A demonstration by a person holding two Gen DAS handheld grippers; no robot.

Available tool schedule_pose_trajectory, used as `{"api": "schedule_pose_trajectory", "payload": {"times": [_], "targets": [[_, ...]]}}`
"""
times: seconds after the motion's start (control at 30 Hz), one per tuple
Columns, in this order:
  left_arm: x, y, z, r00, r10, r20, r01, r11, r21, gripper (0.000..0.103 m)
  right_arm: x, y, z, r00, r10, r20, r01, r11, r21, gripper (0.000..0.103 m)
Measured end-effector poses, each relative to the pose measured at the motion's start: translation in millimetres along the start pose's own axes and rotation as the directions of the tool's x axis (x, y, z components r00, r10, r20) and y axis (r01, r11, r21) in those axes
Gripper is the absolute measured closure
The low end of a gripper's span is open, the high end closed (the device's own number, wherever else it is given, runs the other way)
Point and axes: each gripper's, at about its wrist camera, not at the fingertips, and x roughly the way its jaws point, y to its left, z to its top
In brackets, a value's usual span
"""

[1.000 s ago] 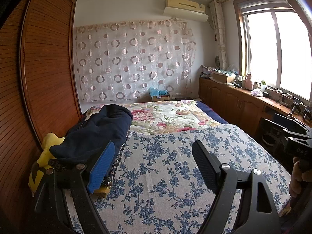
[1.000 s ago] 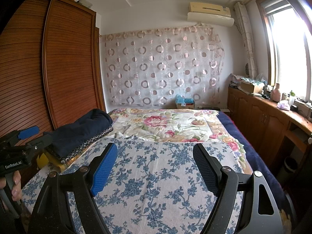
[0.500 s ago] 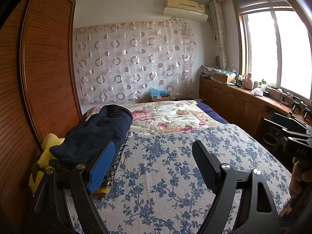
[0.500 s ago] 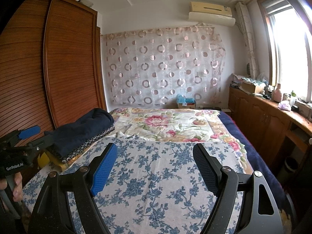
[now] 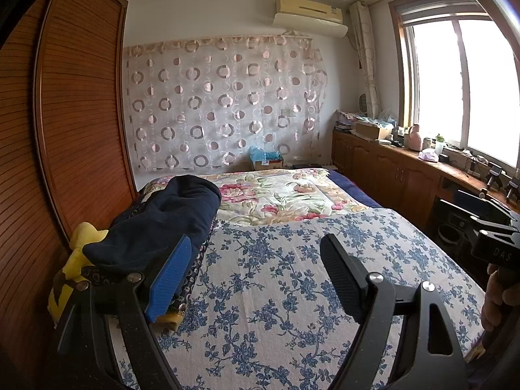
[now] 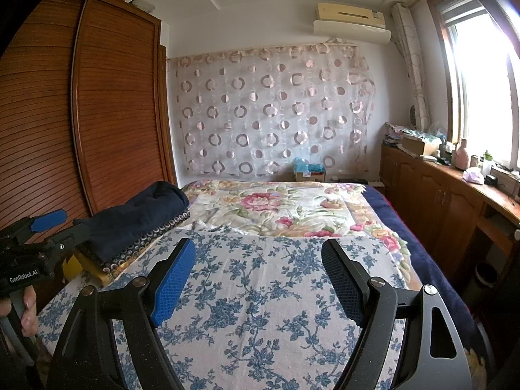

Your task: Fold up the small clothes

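A stack of folded clothes lies at the bed's left edge by the wardrobe: a navy garment [image 5: 162, 221] [image 6: 136, 217] on top, a dark circle-patterned piece [image 6: 152, 234] under it, and a yellow piece [image 5: 81, 237] at the bottom. My left gripper [image 5: 256, 253] hangs open over the blue-flowered sheet [image 5: 292, 276], just right of the stack, holding nothing. My right gripper [image 6: 258, 256] is also open and empty above the same sheet [image 6: 260, 292]. Each gripper shows at the other view's edge, held by a hand [image 6: 27, 312].
A wooden wardrobe [image 5: 65, 113] runs along the left of the bed. A pink floral quilt [image 5: 276, 195] covers the far half. Wooden cabinets [image 6: 438, 201] with bottles and boxes line the right wall under the window. A cardboard box [image 5: 265, 162] sits by the curtain.
Almost nothing has moved. The right wrist view has drifted very slightly; both grippers stay open and empty over the sheet.
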Motion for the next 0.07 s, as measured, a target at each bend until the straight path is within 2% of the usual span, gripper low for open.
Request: {"api": "schedule_pose_trajectory", "payload": {"times": [0.07], "targets": [[0.0, 0.0, -0.3, 1.000, 0.001, 0.000, -0.001, 1.000, 0.001, 0.021, 0.1, -1.3, 0.2, 1.000, 0.000, 0.000, 0.000, 1.000, 0.001, 0.022]]}}
